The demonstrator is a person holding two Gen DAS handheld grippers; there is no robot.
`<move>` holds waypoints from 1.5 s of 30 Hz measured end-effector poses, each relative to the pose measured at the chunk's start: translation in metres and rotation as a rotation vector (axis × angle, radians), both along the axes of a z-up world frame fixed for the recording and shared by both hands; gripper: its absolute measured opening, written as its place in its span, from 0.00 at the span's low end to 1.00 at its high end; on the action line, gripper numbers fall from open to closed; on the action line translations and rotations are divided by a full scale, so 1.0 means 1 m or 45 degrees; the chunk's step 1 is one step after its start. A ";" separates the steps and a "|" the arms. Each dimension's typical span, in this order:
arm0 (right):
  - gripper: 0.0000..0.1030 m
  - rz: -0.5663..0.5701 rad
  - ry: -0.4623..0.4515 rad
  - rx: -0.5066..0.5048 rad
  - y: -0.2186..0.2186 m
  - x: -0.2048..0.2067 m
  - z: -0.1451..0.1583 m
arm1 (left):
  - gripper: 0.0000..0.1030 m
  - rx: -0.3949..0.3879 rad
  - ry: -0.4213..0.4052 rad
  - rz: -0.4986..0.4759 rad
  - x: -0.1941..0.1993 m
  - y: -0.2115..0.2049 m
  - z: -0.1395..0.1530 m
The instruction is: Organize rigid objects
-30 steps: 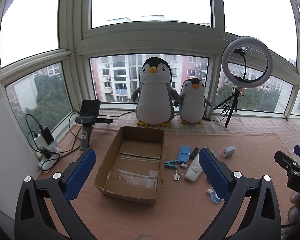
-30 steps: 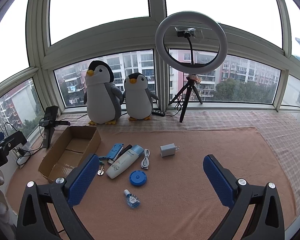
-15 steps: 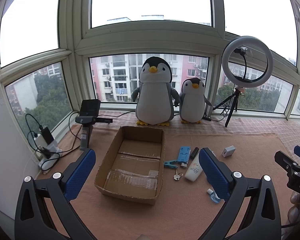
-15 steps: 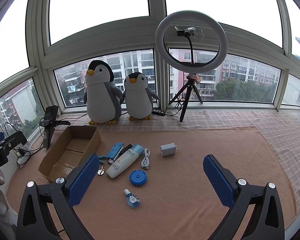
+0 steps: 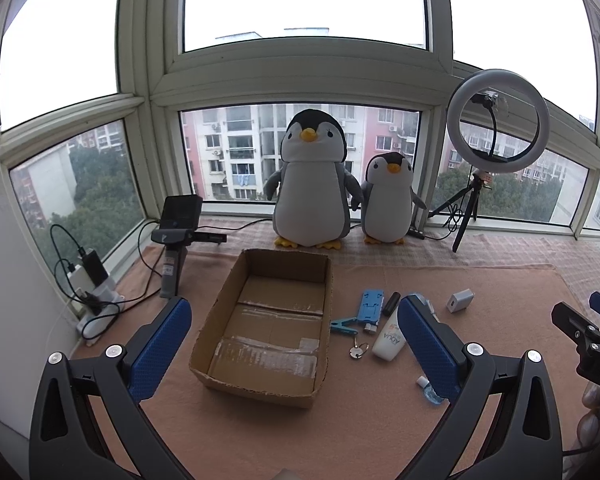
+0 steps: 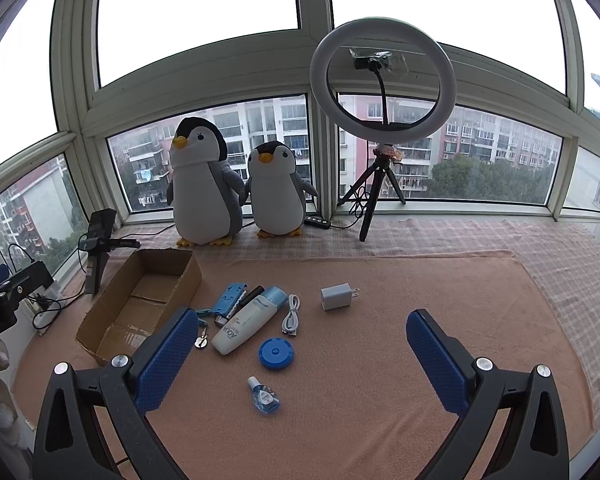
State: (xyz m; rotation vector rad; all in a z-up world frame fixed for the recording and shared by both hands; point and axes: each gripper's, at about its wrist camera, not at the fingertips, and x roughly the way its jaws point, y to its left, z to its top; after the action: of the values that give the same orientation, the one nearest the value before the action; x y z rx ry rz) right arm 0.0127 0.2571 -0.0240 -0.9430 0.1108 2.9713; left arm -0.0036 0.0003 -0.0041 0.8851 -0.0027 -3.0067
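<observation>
An open cardboard box (image 5: 268, 320) (image 6: 140, 304) lies empty on the peach mat. To its right sit a blue phone stand (image 5: 370, 306) (image 6: 230, 300), a black marker (image 6: 249, 295), a white AQUA tube (image 6: 250, 320) (image 5: 388, 338), keys (image 5: 358, 350), a white cable (image 6: 291, 315), a white charger plug (image 6: 336, 297) (image 5: 460, 300), a round blue disc (image 6: 276, 353) and a small blue bottle (image 6: 265, 397). My left gripper (image 5: 292, 336) hangs open above the box. My right gripper (image 6: 300, 344) stands open over the disc and bottle, holding nothing.
Two plush penguins (image 5: 312, 184) (image 6: 276, 192) stand at the window behind the box. A ring light on a tripod (image 6: 382, 88) is at the back right. A black device on a stand (image 5: 176, 236) and chargers with cables (image 5: 88, 280) sit at the left edge.
</observation>
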 end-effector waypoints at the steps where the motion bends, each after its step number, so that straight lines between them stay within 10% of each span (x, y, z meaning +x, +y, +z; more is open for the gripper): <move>1: 1.00 0.000 -0.003 -0.002 0.000 0.000 -0.001 | 0.99 -0.002 -0.003 0.003 -0.001 -0.001 -0.001; 26: 1.00 0.019 -0.143 -0.025 0.011 -0.023 -0.030 | 0.99 0.008 -0.363 0.280 -0.062 -0.101 -0.098; 45: 1.00 0.066 -0.342 0.000 0.002 -0.045 -0.093 | 0.66 0.028 -0.593 0.317 -0.117 -0.131 -0.174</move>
State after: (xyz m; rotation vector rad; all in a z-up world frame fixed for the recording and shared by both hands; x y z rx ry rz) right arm -0.0328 0.2590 -0.1166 -1.3525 0.0823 2.8540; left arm -0.1208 -0.1304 -0.1776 1.4435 0.1276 -2.5172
